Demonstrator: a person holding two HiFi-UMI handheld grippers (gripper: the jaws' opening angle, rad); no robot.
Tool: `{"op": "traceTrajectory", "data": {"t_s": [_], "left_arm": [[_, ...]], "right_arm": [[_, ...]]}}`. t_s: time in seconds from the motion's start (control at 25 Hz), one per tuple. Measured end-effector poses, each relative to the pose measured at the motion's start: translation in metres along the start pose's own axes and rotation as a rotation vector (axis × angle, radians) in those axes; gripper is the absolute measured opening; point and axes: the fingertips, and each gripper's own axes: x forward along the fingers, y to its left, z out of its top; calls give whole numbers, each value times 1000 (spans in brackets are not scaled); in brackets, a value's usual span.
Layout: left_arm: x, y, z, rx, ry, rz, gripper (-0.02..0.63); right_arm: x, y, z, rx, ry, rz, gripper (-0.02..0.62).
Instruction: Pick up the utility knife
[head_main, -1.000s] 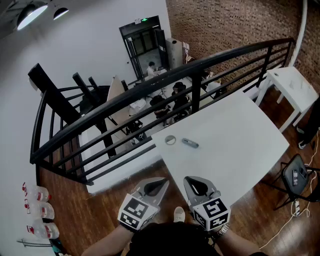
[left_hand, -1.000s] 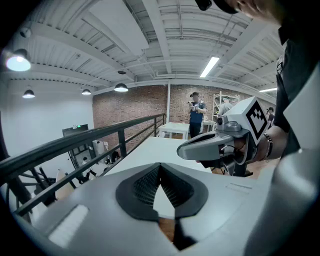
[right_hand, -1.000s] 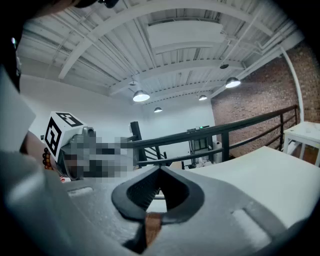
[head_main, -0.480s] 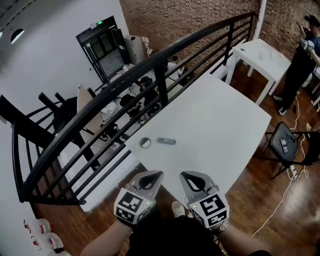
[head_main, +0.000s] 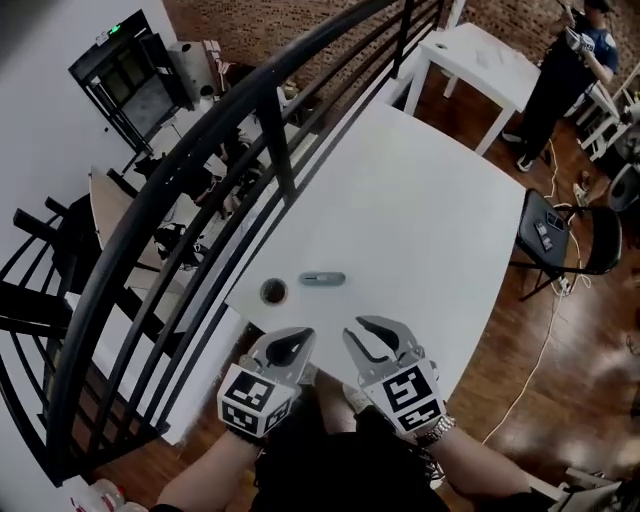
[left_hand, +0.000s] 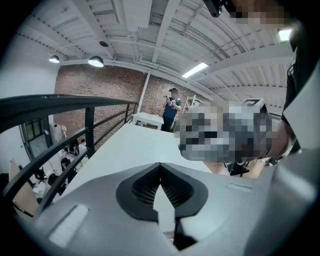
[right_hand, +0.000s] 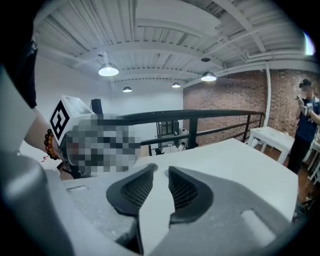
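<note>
The grey utility knife (head_main: 323, 278) lies flat near the close left corner of the white table (head_main: 430, 220). Both grippers hover at the table's near edge, short of the knife and not touching it. My left gripper (head_main: 303, 336) is below and left of the knife, its jaw tips together (left_hand: 160, 165) with nothing between them. My right gripper (head_main: 362, 326) is below and right of the knife; its jaws are opening, and a narrow gap (right_hand: 160, 171) shows between the pads with nothing in it. Neither gripper view shows the knife.
A small dark round ring (head_main: 273, 291) lies just left of the knife. A black railing (head_main: 230, 110) runs along the table's left side over a drop. A second white table (head_main: 470, 50), a standing person (head_main: 565, 70) and a black chair (head_main: 560, 235) are at the right.
Both grippers have come forward and down to the table's near edge. The right gripper's jaws have parted from shut. The knife and ring lie where they were on the table.
</note>
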Motion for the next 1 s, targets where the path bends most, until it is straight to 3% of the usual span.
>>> {"op": "traceTrajectory", "data": {"t_s": [0.24, 0.56, 0.8, 1.0], "left_arm": [[9, 36, -5, 10, 51, -100, 17], [15, 66, -5, 18, 98, -172, 17], [26, 85, -13, 13, 136, -203, 17], [36, 94, -16, -1, 170, -220, 17]], "right_arm": [[56, -11, -10, -45, 112, -52, 99], [122, -23, -33, -148, 273, -40, 171], [163, -33, -58, -283, 394, 33, 176], [180, -37, -66, -306, 433, 117, 181]]}}
